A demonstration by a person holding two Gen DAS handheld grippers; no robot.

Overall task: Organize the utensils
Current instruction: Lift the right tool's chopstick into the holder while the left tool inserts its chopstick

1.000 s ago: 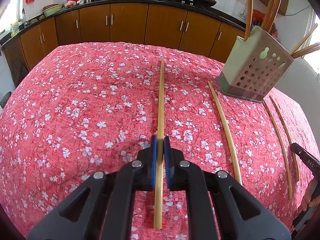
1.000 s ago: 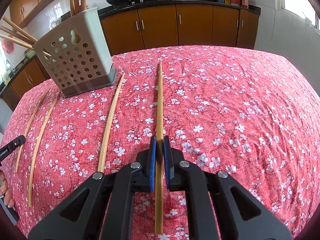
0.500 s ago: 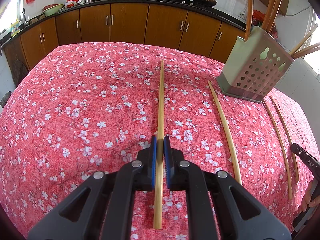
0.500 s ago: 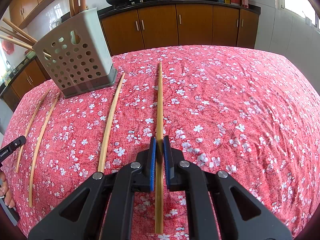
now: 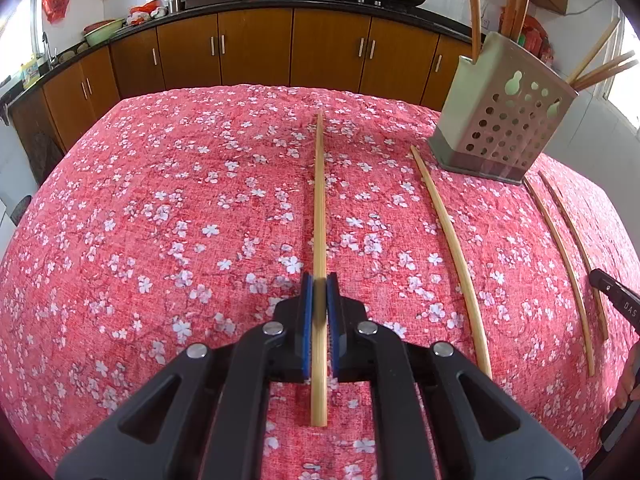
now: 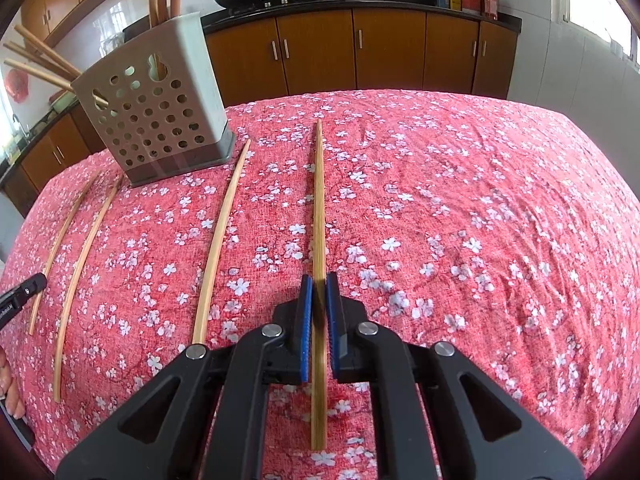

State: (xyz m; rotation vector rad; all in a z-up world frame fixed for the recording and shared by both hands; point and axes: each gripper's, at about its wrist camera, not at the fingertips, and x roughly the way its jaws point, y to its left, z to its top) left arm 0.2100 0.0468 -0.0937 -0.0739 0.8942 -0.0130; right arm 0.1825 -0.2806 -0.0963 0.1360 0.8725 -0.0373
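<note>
My left gripper (image 5: 319,282) is shut on a bamboo chopstick (image 5: 319,200) that points straight ahead over the red flowered cloth. My right gripper (image 6: 319,282) is shut on another bamboo chopstick (image 6: 318,200), also pointing ahead. A perforated grey utensil holder (image 5: 506,120) stands at the far right in the left wrist view and at the far left in the right wrist view (image 6: 156,120), with several chopsticks standing in it. Three loose chopsticks lie on the cloth near it (image 5: 450,232) (image 6: 222,232).
The table is covered by a red cloth (image 5: 160,220) and drops off at its edges. Brown kitchen cabinets (image 5: 260,52) and a counter with woks stand behind. The other gripper's tip shows at the right edge (image 5: 614,296) and at the left edge (image 6: 22,292).
Both grippers still hold their chopsticks. The held chopsticks show slight motion blur at the pads; nothing else has moved.
</note>
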